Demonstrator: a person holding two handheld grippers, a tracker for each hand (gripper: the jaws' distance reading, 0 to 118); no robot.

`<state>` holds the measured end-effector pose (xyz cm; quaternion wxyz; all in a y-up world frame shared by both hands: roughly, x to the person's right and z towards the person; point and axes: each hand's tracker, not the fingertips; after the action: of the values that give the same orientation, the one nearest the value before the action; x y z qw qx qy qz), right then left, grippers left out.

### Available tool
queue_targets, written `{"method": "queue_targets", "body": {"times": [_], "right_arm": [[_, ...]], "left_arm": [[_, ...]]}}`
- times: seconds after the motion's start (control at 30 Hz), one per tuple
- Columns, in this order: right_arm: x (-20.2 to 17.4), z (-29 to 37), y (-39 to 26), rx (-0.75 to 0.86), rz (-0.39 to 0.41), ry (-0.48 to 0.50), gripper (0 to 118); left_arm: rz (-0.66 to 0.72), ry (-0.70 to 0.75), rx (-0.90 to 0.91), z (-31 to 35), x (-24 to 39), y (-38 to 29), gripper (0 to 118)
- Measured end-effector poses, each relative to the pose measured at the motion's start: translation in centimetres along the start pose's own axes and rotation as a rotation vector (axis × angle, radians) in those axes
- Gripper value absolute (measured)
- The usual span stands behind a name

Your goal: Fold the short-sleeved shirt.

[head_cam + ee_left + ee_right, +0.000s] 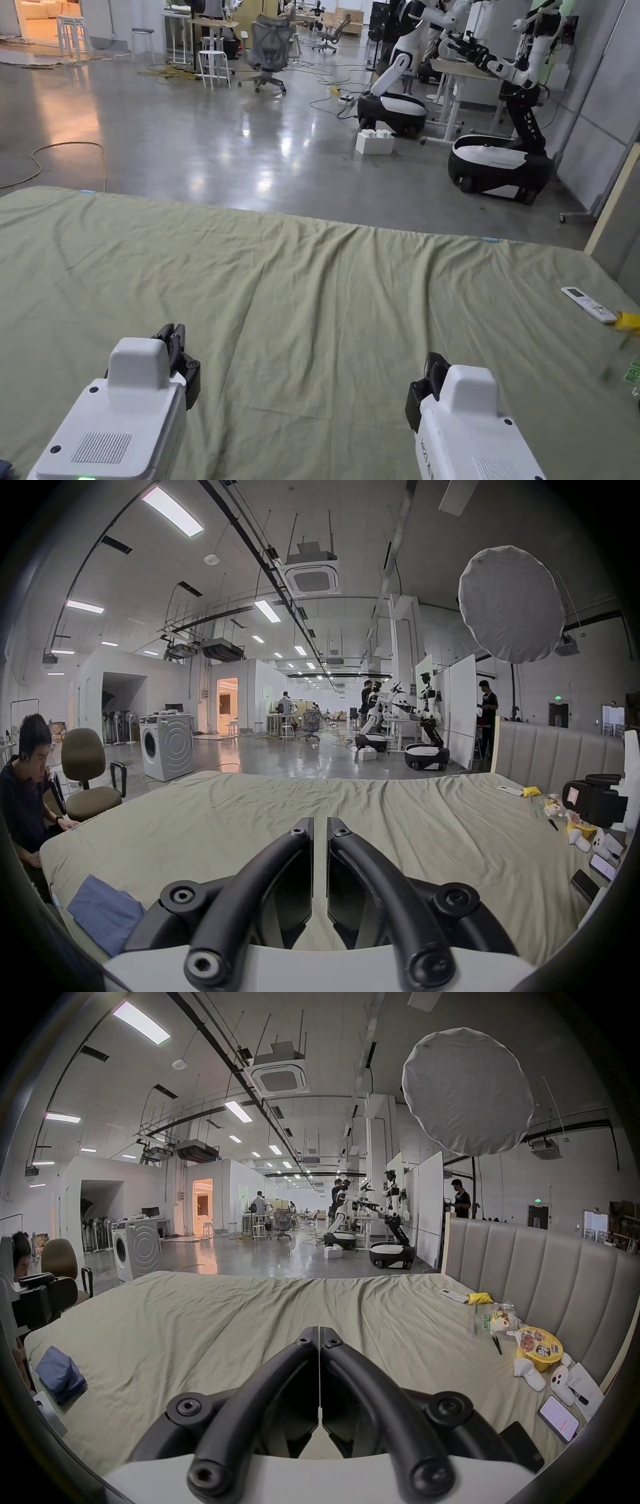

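Note:
A blue garment, folded into a small bundle, lies at the left edge of the bed on the green sheet. I cannot tell whether it has short sleeves. My left gripper hovers low over the near left of the sheet, to the right of the bundle. Its jaws are all but shut, a thin slit apart, with nothing between them. My right gripper hangs over the near right of the sheet with its jaws pressed together and nothing in them.
A white remote, snack bags, a yellow bowl, white controllers and a phone line the bed's right side by the padded headboard. A person sits at the left edge beside a chair.

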<state>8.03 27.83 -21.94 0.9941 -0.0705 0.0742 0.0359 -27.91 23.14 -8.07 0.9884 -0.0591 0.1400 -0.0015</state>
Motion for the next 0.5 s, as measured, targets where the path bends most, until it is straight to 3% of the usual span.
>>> {"method": "queue_targets", "body": {"times": [0.1, 0.23, 0.27, 0.43, 0.5], "right_arm": [[-0.01, 0.01, -0.06, -0.001, 0.008, -0.005, 6], [-0.03, -0.01, -0.06, -0.006, 0.002, -0.005, 85], [-0.03, -0.03, -0.08, -0.006, -0.001, -0.005, 92], [-0.31, 0.15, -0.09, 0.012, 0.018, -0.015, 96], [-0.32, 0.17, -0.11, 0.011, 0.015, -0.009, 106]], "left_arm": [[0.009, 0.004, 0.0, 0.04, -0.17, -0.09, 11], [0.012, 0.009, -0.008, 0.14, -0.24, -0.14, 75], [0.006, 0.017, -0.004, 0.34, -0.16, -0.16, 76], [-0.031, 0.036, 0.004, 0.74, -0.24, -0.04, 79], [-0.026, 0.037, -0.004, 0.77, -0.39, -0.04, 85]]}}
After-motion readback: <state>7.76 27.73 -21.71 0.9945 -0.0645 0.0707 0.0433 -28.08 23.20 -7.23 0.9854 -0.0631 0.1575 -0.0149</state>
